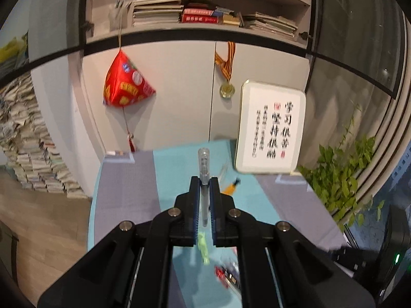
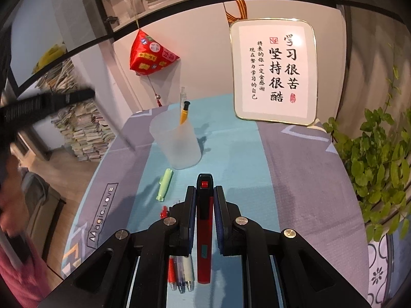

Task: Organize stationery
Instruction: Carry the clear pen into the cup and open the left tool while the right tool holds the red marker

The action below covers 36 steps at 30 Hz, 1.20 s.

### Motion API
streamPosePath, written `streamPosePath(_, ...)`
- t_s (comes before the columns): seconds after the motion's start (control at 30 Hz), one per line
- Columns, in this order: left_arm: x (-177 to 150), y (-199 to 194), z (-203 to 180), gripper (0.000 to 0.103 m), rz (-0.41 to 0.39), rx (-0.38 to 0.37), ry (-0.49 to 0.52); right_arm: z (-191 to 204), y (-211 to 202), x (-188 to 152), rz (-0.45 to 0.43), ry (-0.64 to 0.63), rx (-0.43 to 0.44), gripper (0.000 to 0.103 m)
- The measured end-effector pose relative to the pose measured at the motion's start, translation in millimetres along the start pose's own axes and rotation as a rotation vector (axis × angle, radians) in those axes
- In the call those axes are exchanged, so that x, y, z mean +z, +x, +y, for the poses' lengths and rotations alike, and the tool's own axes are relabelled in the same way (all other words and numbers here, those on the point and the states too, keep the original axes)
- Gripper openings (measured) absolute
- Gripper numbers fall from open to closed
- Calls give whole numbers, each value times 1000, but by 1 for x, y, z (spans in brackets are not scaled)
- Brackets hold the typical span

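Note:
My left gripper [image 1: 204,183] is shut on a clear-capped pen [image 1: 203,164] and holds it above the table, cap pointing forward. My right gripper [image 2: 204,192] is shut on a red utility knife [image 2: 204,220] low over the table. A frosted plastic cup [image 2: 176,141] stands ahead of the right gripper with a yellow pen [image 2: 184,113] and a clear pen in it. A green eraser-like piece [image 2: 164,184] lies on the cloth left of the right gripper; it also shows in the left wrist view [image 1: 203,247]. Three pens [image 2: 181,273] lie under the right gripper.
A framed calligraphy sign [image 2: 274,71] leans on the cabinet at the table's back. A leafy plant [image 2: 380,169] stands at the right edge. A red hanging ornament [image 2: 150,54] hangs on the cabinet. The left gripper's arm [image 2: 46,102] reaches in from the left.

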State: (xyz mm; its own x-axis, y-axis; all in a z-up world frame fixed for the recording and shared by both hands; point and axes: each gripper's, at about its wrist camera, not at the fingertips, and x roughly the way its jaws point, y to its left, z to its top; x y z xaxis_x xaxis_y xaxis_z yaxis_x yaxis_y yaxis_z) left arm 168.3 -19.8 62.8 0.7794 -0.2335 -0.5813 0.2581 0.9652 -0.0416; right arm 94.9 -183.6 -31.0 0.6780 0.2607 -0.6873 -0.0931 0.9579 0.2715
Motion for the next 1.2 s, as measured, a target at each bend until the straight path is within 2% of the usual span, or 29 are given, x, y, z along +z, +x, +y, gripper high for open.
streamPosePath(0.2,22,33,-6,6,16,28,18,-9,-7,2,-19,10,-7,14)
streamPosePath(0.6,7,96,-8,6,145,68,35,-27,-5,6,-27,41,-23,14)
streamPosePath(1.2,-11,114,-8,7,214,63,30,-25,-2,3,-12,40,-7,14)
